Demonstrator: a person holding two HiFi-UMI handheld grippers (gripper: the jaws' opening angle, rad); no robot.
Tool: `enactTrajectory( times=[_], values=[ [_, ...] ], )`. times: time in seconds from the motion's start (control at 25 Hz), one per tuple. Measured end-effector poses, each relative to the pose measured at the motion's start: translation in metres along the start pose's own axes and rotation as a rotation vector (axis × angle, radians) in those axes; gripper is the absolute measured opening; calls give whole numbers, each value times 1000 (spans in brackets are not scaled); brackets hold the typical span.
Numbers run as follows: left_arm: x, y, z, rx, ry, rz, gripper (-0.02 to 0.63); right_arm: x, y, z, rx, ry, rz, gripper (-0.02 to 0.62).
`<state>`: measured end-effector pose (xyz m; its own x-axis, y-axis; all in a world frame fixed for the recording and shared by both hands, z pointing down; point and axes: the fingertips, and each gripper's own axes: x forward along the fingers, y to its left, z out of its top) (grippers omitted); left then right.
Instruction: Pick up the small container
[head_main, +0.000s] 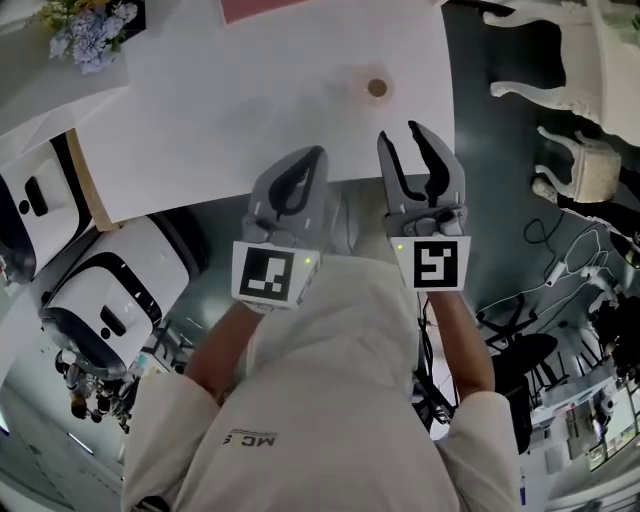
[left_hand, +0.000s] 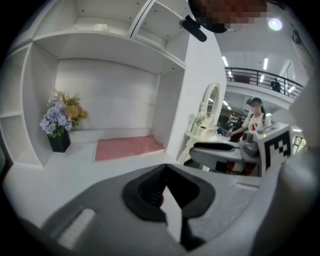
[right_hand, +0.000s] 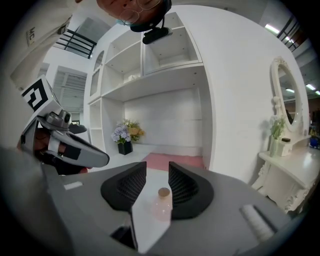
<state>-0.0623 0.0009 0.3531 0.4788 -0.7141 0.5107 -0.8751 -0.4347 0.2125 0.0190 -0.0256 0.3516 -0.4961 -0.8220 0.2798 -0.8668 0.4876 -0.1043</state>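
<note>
The small container (head_main: 376, 88) is a clear pinkish bottle with a brown cork top, standing upright on the white table (head_main: 220, 110). My right gripper (head_main: 414, 134) hovers just short of it over the table's near edge, open. In the right gripper view the container (right_hand: 162, 202) shows in the gap between the two dark pads (right_hand: 128, 186) and touches neither. My left gripper (head_main: 312, 160) is beside it on the left, shut with nothing in it; in its own view the left gripper (left_hand: 165, 169) has its jaws meeting at the tip.
A pot of flowers (head_main: 88, 30) and a pink mat (head_main: 268, 8) sit at the table's far side under white shelves (left_hand: 105, 45). White ornate furniture (head_main: 570, 90) stands to the right, white rounded machines (head_main: 110, 290) to the left. A person (left_hand: 255, 120) stands far off.
</note>
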Motion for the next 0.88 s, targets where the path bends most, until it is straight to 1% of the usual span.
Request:
enactTrajectory(
  times=[0.16,0.24,0.36,0.48,0.88],
  values=[
    [10,10,-14,-8,14,13,0,16,-2,-22,-13,19,11,144],
    [16,13,-18,-5,15,16,0,22,-4,-32,0,25,5,145],
    [23,18,-24,-8,18,20,0,32,-6,-46,-9,31,2,151],
    [29,25,-32,-10,26,19,0,43,-9,-56,-22,26,-6,156],
    [47,39,-51,-1,54,12,0,70,-18,-88,-10,43,-22,179]
  ],
)
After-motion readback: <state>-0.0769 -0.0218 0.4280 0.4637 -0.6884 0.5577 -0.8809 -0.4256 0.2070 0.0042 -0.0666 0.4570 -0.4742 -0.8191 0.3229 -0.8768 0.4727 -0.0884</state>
